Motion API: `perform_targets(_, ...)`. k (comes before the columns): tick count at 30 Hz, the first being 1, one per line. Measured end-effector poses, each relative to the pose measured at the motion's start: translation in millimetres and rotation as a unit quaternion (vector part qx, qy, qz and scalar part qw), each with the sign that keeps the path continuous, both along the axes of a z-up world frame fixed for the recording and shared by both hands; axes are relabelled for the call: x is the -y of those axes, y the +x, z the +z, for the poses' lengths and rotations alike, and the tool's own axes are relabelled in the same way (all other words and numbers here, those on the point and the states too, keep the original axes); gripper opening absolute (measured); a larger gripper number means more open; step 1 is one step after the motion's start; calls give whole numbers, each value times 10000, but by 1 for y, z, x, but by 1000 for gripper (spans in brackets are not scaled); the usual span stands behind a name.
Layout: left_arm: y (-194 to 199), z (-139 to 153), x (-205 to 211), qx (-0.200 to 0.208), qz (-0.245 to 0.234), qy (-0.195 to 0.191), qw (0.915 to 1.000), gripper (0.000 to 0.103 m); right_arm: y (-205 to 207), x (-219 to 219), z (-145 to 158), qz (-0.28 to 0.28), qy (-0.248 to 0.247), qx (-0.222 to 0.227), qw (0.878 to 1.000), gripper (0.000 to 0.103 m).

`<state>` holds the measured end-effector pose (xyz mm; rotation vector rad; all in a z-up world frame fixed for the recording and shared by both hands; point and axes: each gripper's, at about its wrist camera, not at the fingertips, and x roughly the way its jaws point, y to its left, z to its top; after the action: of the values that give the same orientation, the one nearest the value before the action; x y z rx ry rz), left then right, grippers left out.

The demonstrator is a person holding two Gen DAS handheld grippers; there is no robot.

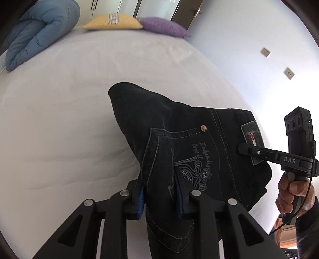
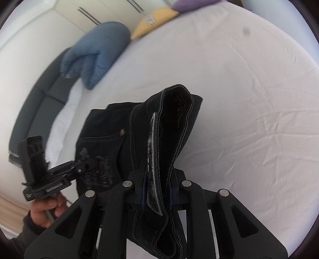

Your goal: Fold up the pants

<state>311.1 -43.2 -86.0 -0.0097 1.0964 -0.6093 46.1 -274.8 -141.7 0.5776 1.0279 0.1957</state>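
**Pants held up over bed by two grippers**

Blue quilt point(image 1: 37, 29) rolled up at far left of bed point(image 1: 69, 99). Yellow pillow point(image 1: 112, 22) next along far edge, purple pillow point(image 1: 163, 26) just beside it on the right, the two touching. White sheet on bed, smooth with small creases. Dark headboard point(image 2: 39, 95) past the blue quilt in right wrist view, white cupboard doors point(image 2: 95, 14) behind that.

Black pants point(image 1: 179, 129) near the middle, lifted off the sheet, folded and hanging between both grippers. Back pocket with white stitched drawing and small copper stud facing up. Grey patch with a red and white mark near the waistband, on the right.

Left gripper point(image 1: 160, 199) at near edge, pinching the pants at the pocket side. Cloth bunched between blue pads, jaws squeezed in on it. Left hand point(image 2: 46, 211) wrapped round its handle, grey sleeve behind.

Right gripper point(image 2: 156, 191) pinching the waistband end, thick folded cloth standing up between the pads, jaws squeezed in on it too. Seen from the left wrist view, finger tip lying over the grey patch. Right hand point(image 1: 293, 195) round the handle at far right, thin black cable hanging below. White wall point(image 1: 249, 39) on the right with two small plates.
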Motion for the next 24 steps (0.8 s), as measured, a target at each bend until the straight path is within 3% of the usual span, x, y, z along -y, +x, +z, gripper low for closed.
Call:
perform_targets(1,8,-18,2,-132,41,106,9998,34,7,4,-16,-49,-88,-186,9998,19)
perform_targets(3,13,-39,3,-227,132,214,9994,52,14,15,-54,-311,-26,-662,9973,26)
perform_targets(6,13,-49,-10,-192,342,-44,9992,68,2,28,-65,-610,581,-390,9957,32)
perform_targets(9,3,-40,-23,52,494,26,9988,75,-11,32,-56,-676,461,-184,9965,45)
perform_targets(11,-19,-20,-43,498,612,-63,9969,77,-24,35,-44,-811,167,-48,9966,52)
perform_targets(13,-45,9,-52,1048,724,-18,9919,93,-42,36,-28,-959,-142,117,9952,55)
perform_targets(14,-60,23,-56,1431,825,97,9862,103,-53,33,-16,-1025,-314,289,9938,56)
perform_targets(17,-105,60,-65,2446,1000,212,9642,103,-88,12,30,-1240,-1031,845,9833,58)
perform_targets(19,-142,87,-72,3129,1302,273,9404,103,-113,-9,69,-1316,-1696,1396,9667,66)
perform_targets(20,-162,101,-75,3452,1434,309,9270,103,-125,-16,86,-1352,-1958,1622,9576,75)
perform_targets(21,-162,110,-74,3605,1484,320,9203,103,-136,-27,102,-1408,-2225,1892,9460,80)
perform_targets(22,-177,124,-73,3834,1552,343,9098,103,-149,-39,120,-1483,-2495,2209,9311,82)
perform_targets(24,-208,148,-75,4188,1731,273,8910,103,-175,-58,153,-1667,-2997,2819,8961,98)
